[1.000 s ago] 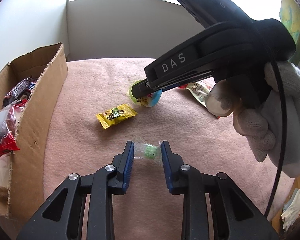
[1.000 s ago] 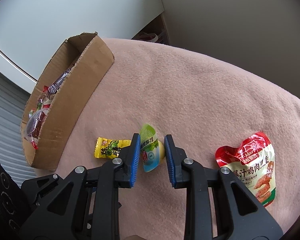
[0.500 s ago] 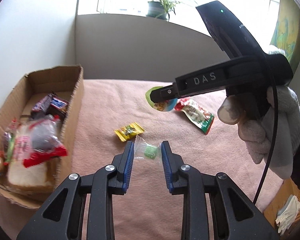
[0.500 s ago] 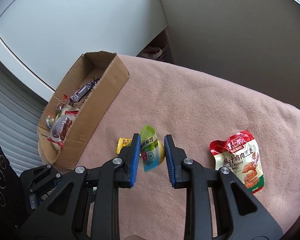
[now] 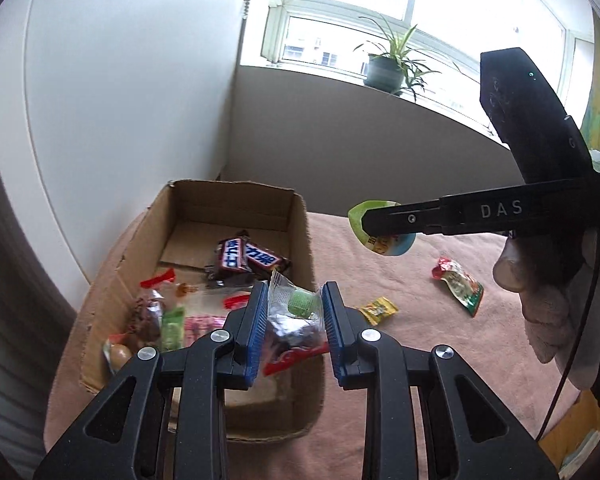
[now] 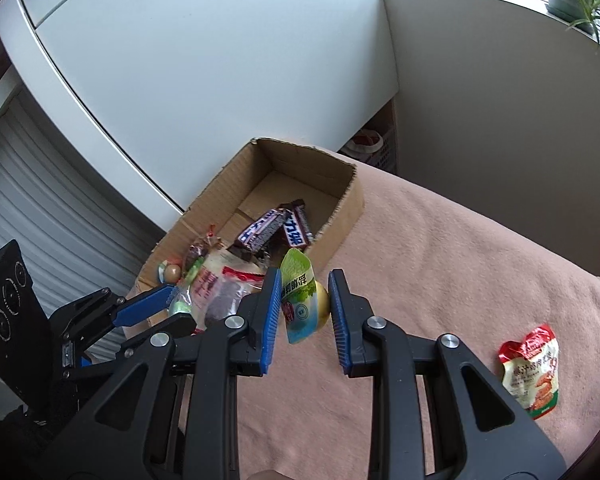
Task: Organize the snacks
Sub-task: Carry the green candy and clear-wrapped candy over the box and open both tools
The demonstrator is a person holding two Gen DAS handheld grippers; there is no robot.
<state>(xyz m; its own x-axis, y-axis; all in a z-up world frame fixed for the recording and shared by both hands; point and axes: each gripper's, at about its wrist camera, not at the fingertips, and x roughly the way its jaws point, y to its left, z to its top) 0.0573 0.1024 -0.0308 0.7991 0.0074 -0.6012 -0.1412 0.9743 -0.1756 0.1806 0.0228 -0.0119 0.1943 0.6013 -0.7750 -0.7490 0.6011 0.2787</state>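
Pink fleece blanket (image 6: 440, 264) covers the work surface, with pale walls behind and a window ledge bearing one potted plant (image 5: 384, 72)

Nearest in the left wrist view, the left gripper (image 5: 295, 322) is clamped on one clear-wrapped green candy (image 5: 300, 304), held up over the near end of the one cardboard box (image 5: 300, 216), which stands open on the blanket. Inside the box lie two dark chocolate bars (image 5: 246, 258) with blue-and-white lettering in Chinese characters, too skewed to read surely, plus a jumble of other wrapped snacks (image 5: 160, 320) whose number cannot be told.

In the right wrist view, the right gripper (image 6: 304, 312) is clamped on one green-and-blue packet (image 6: 298, 300) printed with Chinese characters, a yellow round shape showing behind it; the packet hangs in the air just beside the box's right wall. In the left wrist view the side of this gripper reads "DAS", and a gloved hand (image 5: 552, 292) grips its handle.

Two snacks lie loose on the blanket, well apart from the box: one small yellow candy (image 5: 378, 310) and, farther out, one red pouch (image 6: 532, 372) with a picture of browned meat pieces and Chinese writing, its top word too small to make out
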